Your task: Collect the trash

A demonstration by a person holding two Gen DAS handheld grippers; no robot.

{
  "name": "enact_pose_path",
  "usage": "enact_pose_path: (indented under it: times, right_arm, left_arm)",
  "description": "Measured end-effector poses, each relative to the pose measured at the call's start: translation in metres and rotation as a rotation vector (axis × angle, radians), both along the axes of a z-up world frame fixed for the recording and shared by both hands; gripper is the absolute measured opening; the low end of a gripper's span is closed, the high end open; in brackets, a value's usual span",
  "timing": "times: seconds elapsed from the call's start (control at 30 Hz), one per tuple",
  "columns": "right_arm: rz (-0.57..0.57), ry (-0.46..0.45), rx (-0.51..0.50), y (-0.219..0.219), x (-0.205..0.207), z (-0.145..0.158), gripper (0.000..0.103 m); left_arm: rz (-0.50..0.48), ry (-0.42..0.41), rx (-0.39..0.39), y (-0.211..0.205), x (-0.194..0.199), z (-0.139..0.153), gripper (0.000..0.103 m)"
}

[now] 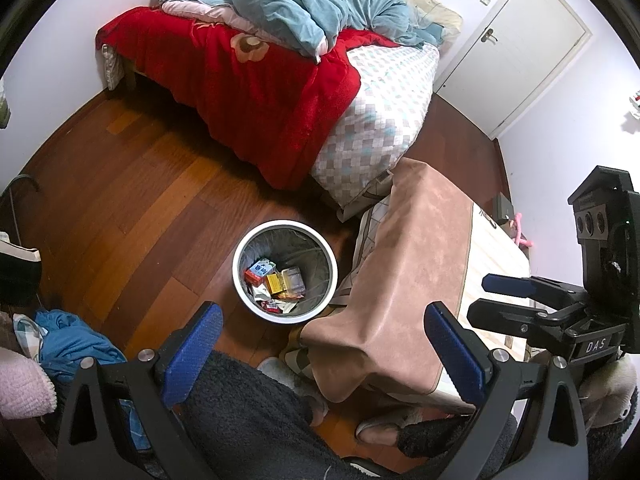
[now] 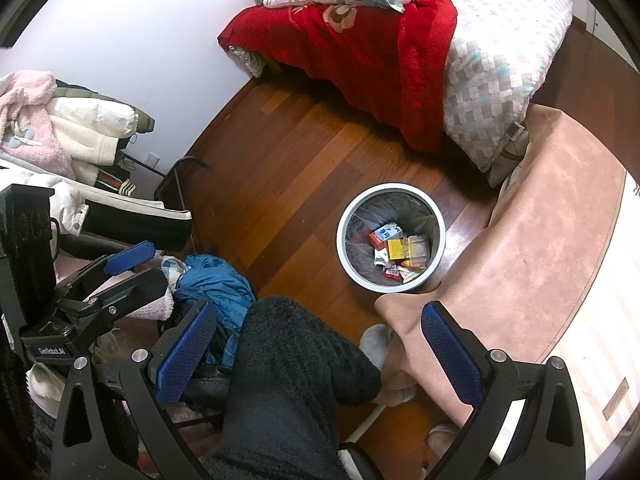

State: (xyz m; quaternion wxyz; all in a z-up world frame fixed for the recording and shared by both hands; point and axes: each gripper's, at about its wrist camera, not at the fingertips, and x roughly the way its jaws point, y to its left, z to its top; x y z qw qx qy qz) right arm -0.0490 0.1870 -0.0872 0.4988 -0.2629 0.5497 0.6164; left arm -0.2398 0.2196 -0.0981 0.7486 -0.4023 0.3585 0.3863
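A round white trash bin (image 1: 244, 248) with a grey liner stands on the wooden floor beside the table; it also shows in the right wrist view (image 2: 344, 256). Inside lie several small packages (image 1: 276, 280), red, blue, yellow and clear (image 2: 400, 248). My left gripper (image 1: 324, 344) is open and empty, held high over the person's lap, below the bin in view. My right gripper (image 2: 320, 344) is open and empty too. It shows from the side in the left wrist view (image 1: 496, 300), over the table. The left gripper shows at the left of the right wrist view (image 2: 140, 268).
A table (image 1: 500, 256) with a pink-brown cloth (image 1: 412, 264) stands right of the bin. A bed (image 1: 384, 120) with a red blanket (image 1: 248, 88) is behind. A blue garment (image 2: 216, 284) and piled clothes (image 2: 60, 140) lie at the left. A white door (image 1: 516, 52) is at the back right.
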Motion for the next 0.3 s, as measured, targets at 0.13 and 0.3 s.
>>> enact_pose_path:
  times: [0.13,0.3]
  right_arm:
    - [0.003,0.002,0.0,0.0002,-0.0006,0.0,0.103]
    - [0.003,0.005,0.001,-0.0004,0.0002,-0.0011,0.103]
  left_arm:
    - [-0.002,-0.001,0.001,0.0007,-0.0008,0.0,0.103]
    - [0.001,-0.008,0.01,0.0019,-0.0002,0.0039,0.103]
